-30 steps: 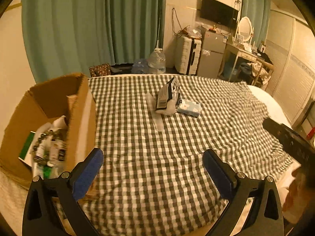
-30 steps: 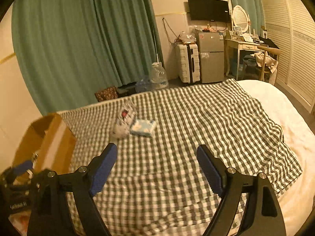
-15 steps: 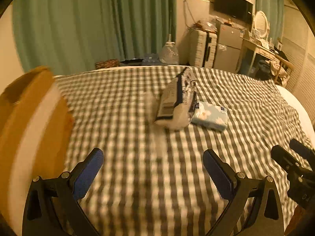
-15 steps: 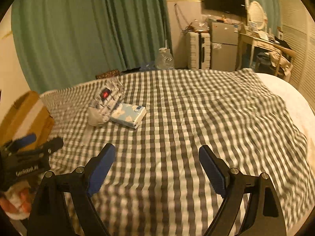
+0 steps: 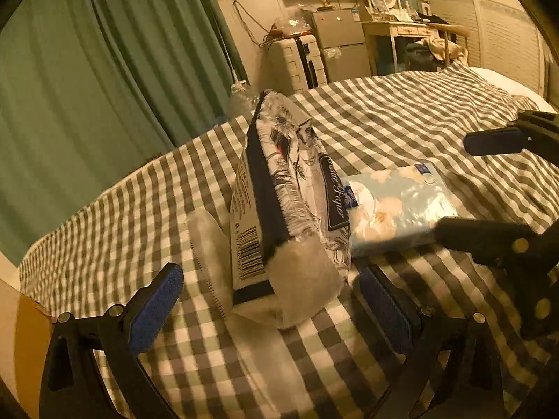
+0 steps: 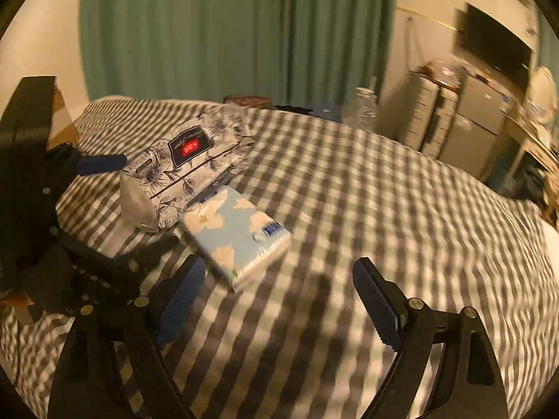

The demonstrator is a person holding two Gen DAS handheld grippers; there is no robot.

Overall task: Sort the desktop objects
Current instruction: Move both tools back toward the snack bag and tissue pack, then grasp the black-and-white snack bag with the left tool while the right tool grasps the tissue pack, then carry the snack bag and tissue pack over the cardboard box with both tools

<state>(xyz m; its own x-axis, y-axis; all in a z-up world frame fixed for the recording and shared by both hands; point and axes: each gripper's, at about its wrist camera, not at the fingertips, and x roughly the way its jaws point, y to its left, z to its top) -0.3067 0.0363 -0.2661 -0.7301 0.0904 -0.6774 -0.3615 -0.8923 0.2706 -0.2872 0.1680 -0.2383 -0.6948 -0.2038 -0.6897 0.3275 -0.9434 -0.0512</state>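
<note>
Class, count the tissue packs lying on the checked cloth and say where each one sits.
2. The floral tissue pack stands on edge before the left gripper. The pale blue pack lies flat against its side, ahead of the right gripper. None seems hidden.

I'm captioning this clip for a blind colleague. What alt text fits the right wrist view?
A light blue floral tissue pack lies on a grey checked bedspread just ahead of the open right gripper, beside a taller black-and-white floral tissue bag. The left gripper reaches in from the left; green curtains hang behind.
</note>
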